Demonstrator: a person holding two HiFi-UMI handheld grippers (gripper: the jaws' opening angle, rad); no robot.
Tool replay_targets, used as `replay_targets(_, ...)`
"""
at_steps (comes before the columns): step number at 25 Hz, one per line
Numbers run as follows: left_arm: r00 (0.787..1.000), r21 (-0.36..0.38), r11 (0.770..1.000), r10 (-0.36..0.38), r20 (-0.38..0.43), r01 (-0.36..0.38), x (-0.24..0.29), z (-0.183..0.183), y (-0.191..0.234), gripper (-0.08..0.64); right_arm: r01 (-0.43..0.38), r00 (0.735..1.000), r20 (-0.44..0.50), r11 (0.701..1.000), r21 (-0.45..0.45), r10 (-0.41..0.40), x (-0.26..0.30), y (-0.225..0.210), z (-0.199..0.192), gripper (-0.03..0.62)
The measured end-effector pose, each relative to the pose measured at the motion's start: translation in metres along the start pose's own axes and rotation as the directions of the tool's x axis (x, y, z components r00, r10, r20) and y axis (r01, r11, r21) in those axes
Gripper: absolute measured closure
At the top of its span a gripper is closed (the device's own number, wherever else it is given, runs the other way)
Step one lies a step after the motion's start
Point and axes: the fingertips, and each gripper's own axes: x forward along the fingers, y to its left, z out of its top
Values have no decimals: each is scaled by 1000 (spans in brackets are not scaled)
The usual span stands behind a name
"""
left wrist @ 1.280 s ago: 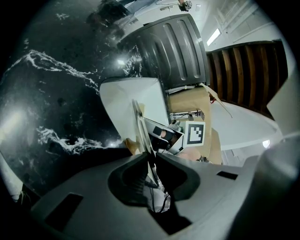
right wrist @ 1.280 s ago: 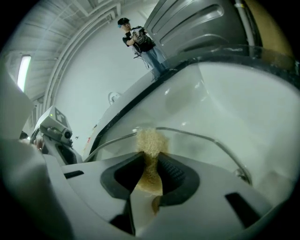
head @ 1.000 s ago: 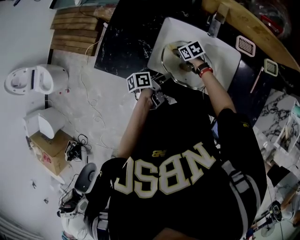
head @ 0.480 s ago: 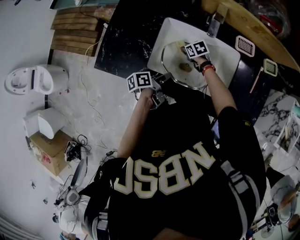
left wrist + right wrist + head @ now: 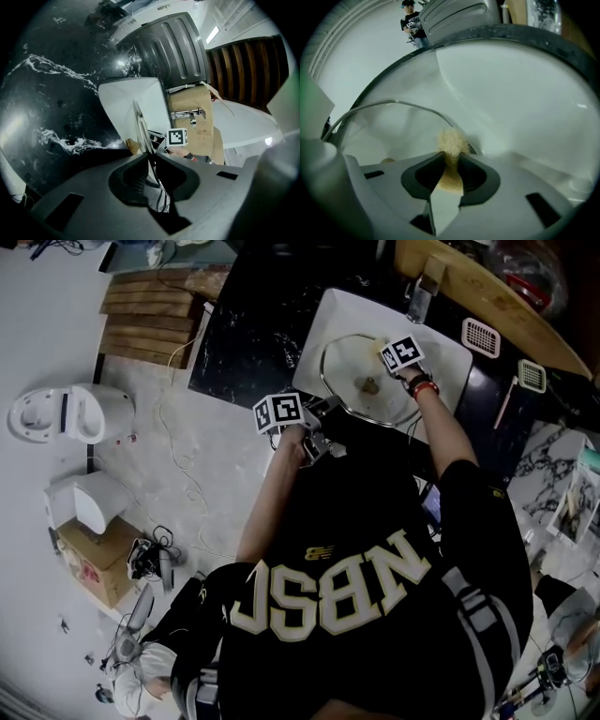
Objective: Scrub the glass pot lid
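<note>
The glass pot lid [image 5: 354,367] stands tilted in the white sink [image 5: 342,307], its brown knob [image 5: 368,385] showing. My left gripper [image 5: 323,414] is shut on the lid's near rim. In the left gripper view the lid [image 5: 139,123] is seen edge-on, with its metal rim running down between the jaws of the left gripper [image 5: 151,157]. My right gripper [image 5: 394,360] is over the lid's far right part. It is shut on a tan sponge [image 5: 451,143], which pokes out past the tips of the right gripper [image 5: 451,160] against the glass near the rim [image 5: 393,103].
A black marbled counter [image 5: 246,326] surrounds the sink. A faucet [image 5: 422,292] stands at the sink's far edge, in front of a wooden board [image 5: 497,292]. Two small white baskets [image 5: 480,332] lie on the right. Floor with boxes and cables lies to the left.
The right gripper with the sponge has slid from over the lid's middle toward its far right edge, uncovering the knob. The left gripper has kept its hold on the rim.
</note>
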Motion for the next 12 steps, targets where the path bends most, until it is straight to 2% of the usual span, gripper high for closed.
replay_targets(5,1000,2,1000,0,10,0,0,1,0,505,47,997,-62,999,-19,-48,-13,-19,-27,498)
replay_targets(12,1000,1,1000,-5,7,5,0,1,0,508,49,976,-201,986,-162,-81,-34,-18,-61,502)
